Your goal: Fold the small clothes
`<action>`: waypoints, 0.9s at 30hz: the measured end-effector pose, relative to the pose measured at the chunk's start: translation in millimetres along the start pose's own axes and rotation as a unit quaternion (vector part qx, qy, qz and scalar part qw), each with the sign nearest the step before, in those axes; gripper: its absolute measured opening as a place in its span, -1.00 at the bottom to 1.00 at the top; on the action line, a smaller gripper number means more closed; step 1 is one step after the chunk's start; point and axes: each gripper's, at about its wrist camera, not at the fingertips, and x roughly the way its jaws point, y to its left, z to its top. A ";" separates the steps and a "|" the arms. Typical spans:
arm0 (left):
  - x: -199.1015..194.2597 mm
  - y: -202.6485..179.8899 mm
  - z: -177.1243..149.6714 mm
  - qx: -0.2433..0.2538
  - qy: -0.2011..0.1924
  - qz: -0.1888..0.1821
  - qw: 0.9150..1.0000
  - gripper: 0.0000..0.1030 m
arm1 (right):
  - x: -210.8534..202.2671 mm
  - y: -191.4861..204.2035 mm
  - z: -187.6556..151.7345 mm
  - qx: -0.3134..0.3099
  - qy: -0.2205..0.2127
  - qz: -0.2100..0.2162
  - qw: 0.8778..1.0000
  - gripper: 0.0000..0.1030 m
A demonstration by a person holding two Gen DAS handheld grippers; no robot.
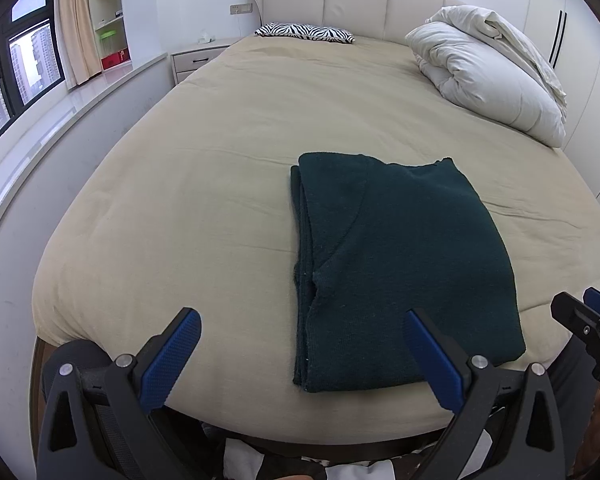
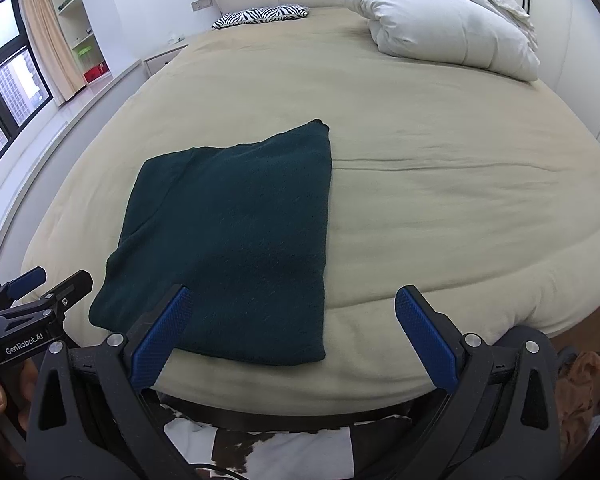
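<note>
A dark green knitted garment (image 1: 400, 264) lies folded into a flat rectangle near the front edge of the beige bed (image 1: 220, 184); it also shows in the right wrist view (image 2: 232, 240). My left gripper (image 1: 302, 320) is open and empty, held just off the bed's front edge, in front of the garment's left part. My right gripper (image 2: 292, 300) is open and empty, in front of the garment's right part. Each gripper shows at the edge of the other's view: the right one (image 1: 592, 320) and the left one (image 2: 40, 284).
A folded white duvet (image 1: 492, 76) lies at the bed's far right, a zebra-print pillow (image 1: 306, 33) by the headboard. A nightstand (image 1: 198, 56), window ledge and shelves stand on the left, wardrobe doors on the right. White and brown cloth (image 2: 276, 448) lies below the bed's edge.
</note>
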 end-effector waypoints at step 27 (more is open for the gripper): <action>0.5 1.6 0.6 0.002 -0.001 0.003 1.000 1.00 | 6.6 4.6 -1.5 0.000 0.003 0.003 1.000 1.00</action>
